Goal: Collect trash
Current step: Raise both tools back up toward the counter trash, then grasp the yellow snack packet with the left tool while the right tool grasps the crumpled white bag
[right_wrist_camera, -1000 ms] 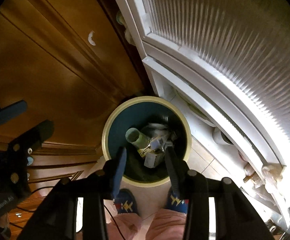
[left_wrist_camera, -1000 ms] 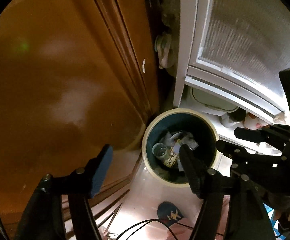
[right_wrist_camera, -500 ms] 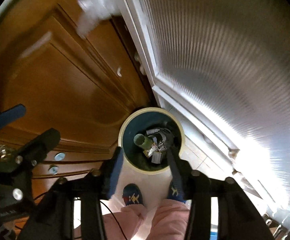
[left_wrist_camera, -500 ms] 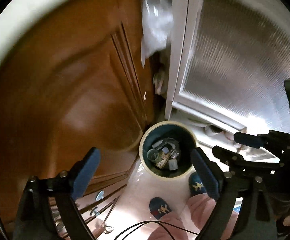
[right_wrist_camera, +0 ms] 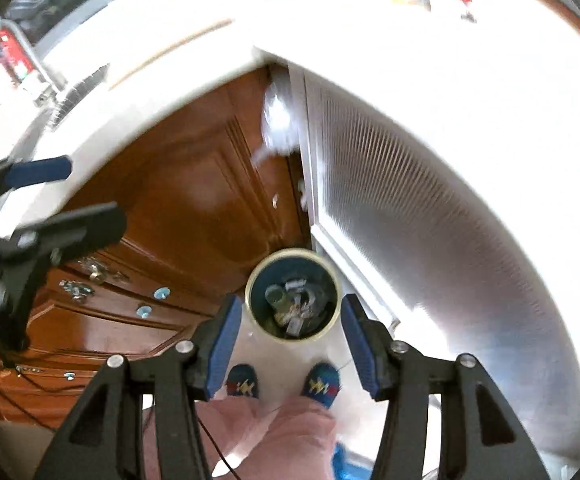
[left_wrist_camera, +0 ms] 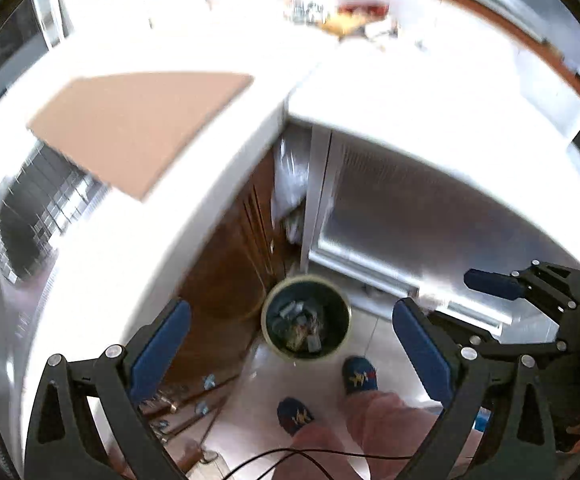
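Left wrist view first: the left gripper (left_wrist_camera: pixel 288 338) was spread wide with nothing between its two blue pads, and it sat high above the trash bin (left_wrist_camera: pixel 305 317). One bin, round, cream rim, dark inside, standing on the pale floor (left_wrist_camera: pixel 381 354). It held a jumble of scraps, too blurry to count or name here. Just left of the bin was the brown wooden cabinet (left_wrist_camera: pixel 226 268), and right behind the bin a white ribbed door (left_wrist_camera: pixel 429 216). Above the bin ran the white countertop (left_wrist_camera: pixel 194 184) with one flat tan board (left_wrist_camera: pixel 138 124) lying on it. Two blue slippers (left_wrist_camera: pixel 359 374) stood just in front of the bin. The right gripper (left_wrist_camera: pixel 449 294) poked in to the right of the bin, open too, empty.

Right wrist view: the right gripper (right_wrist_camera: pixel 286 346) was open fairly wide, holding nothing, and the bin (right_wrist_camera: pixel 293 300) showed right between its pads. Inside I could make out one greenish cup-like thing (right_wrist_camera: pixel 276 295) plus mixed wrappers. Left of the bin, the cabinet (right_wrist_camera: pixel 186 216) showed drawers with several small knobs. A white plastic bag (right_wrist_camera: pixel 278 124) hung above the bin at the cabinet's edge. Both slippers (right_wrist_camera: pixel 321 384) again, just below the bin.
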`<move>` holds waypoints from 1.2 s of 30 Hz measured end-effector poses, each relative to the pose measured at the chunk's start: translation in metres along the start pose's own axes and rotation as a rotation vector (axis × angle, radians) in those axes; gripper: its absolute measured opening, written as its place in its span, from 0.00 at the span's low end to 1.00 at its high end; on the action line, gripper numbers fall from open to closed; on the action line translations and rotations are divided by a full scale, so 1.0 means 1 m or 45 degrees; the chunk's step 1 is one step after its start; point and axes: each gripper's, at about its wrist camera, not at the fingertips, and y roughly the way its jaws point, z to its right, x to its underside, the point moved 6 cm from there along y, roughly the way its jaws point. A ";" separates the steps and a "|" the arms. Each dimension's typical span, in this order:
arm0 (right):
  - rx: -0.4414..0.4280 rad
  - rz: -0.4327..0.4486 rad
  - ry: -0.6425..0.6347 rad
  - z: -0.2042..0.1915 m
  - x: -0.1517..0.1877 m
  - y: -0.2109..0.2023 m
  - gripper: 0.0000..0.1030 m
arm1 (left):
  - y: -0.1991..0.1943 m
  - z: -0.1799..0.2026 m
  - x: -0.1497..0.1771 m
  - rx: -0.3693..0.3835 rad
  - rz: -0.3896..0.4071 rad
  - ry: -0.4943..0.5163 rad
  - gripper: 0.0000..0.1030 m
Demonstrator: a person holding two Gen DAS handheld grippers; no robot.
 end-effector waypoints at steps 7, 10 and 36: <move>0.032 0.192 -0.038 0.016 -0.047 -0.077 0.51 | -0.068 0.012 -0.064 -0.006 0.193 0.066 0.97; 0.050 0.269 -0.043 0.031 -0.071 -0.105 0.57 | -0.091 0.023 -0.094 0.006 0.254 0.095 0.97; 0.304 0.354 0.050 0.272 -0.242 -0.043 0.75 | 0.072 0.077 -0.328 -0.025 0.116 0.171 0.97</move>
